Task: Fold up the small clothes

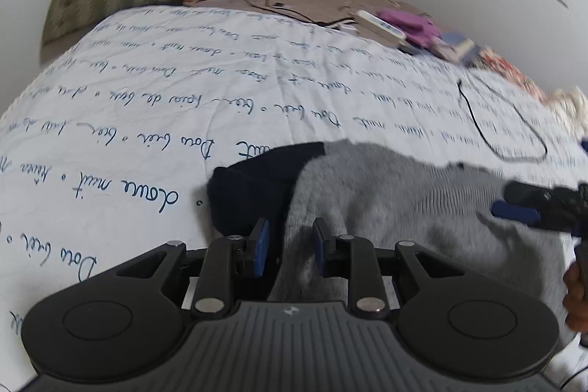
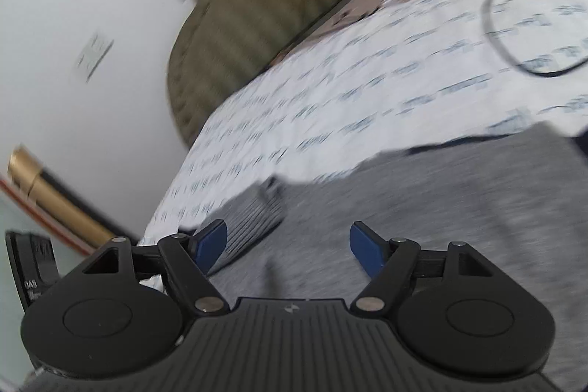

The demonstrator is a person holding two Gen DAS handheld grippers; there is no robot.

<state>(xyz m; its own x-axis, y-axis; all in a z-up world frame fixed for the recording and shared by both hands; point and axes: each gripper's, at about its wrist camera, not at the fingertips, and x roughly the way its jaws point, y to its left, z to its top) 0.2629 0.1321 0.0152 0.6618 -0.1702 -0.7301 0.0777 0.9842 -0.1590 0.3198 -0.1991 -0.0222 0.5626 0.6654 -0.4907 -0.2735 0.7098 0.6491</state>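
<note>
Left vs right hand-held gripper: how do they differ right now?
The left hand-held gripper has its jaws narrowly apart; the right hand-held gripper is spread wide. The left's view is level and fairly sharp, the right's tilted and motion-blurred. Both hang over the grey garment, gripping nothing, blue pads showing.

Left gripper narrowly parted; right gripper spread wide.

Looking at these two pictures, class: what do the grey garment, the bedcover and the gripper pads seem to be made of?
Grey garment: a soft knit, probably cotton jersey or fleece; matte, heathered, with a ribbed hem in the right view and a dark navy part.
Bedcover: thin woven cloth, likely cotton; white, creased, printed with script.
Left gripper pads: blue, matte, possibly rubber or foam; frame looks like black plastic.
</note>
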